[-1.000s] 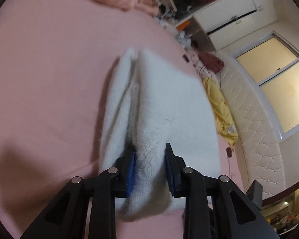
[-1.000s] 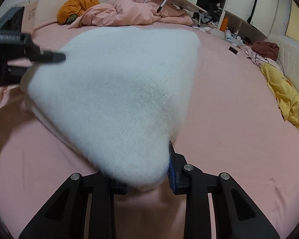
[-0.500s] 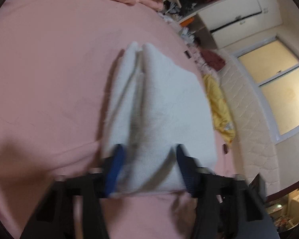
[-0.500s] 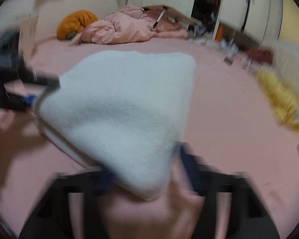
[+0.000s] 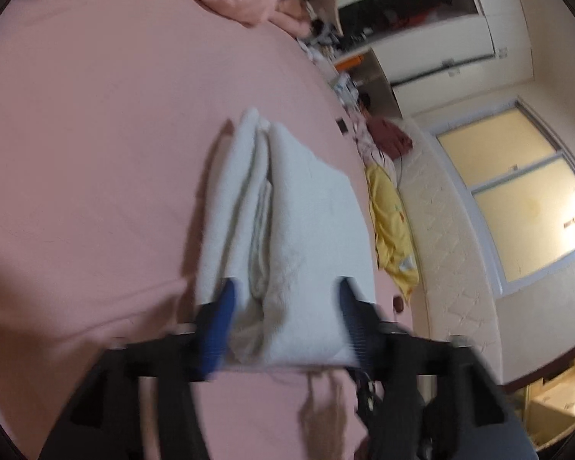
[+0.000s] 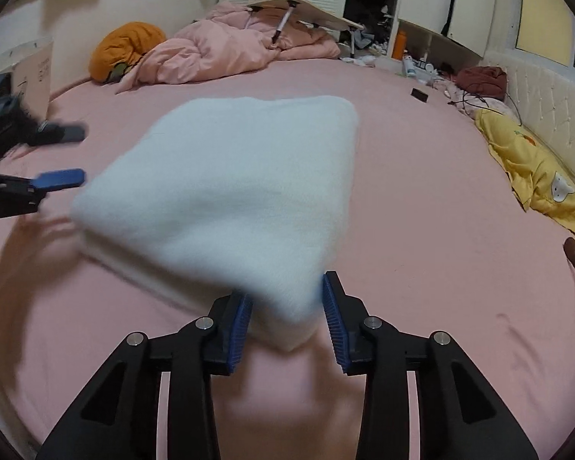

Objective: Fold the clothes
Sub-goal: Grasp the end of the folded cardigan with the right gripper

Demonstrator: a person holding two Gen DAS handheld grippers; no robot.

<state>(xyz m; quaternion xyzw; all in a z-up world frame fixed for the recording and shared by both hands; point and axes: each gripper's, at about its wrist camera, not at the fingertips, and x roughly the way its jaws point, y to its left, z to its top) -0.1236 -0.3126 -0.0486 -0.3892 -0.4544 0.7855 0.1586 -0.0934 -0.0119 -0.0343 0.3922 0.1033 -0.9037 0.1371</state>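
At lower centre, the right gripper (image 6: pixel 286 316) has its jaws parted around a corner of the folded white sweater (image 6: pixel 230 191). The left gripper (image 5: pixel 283 308) likewise straddles it, jaws apart, apparently released. The sweater lies mid-frame on the pink bed (image 6: pixel 421 199).

Dim warm indoor light, motion blur (perhaps worst left view), fisheye-bent edges

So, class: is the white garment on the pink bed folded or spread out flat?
Folded. The white garment lies as a compact, thick rectangle on the pink bed, and the left wrist view shows several stacked layers along its edge.
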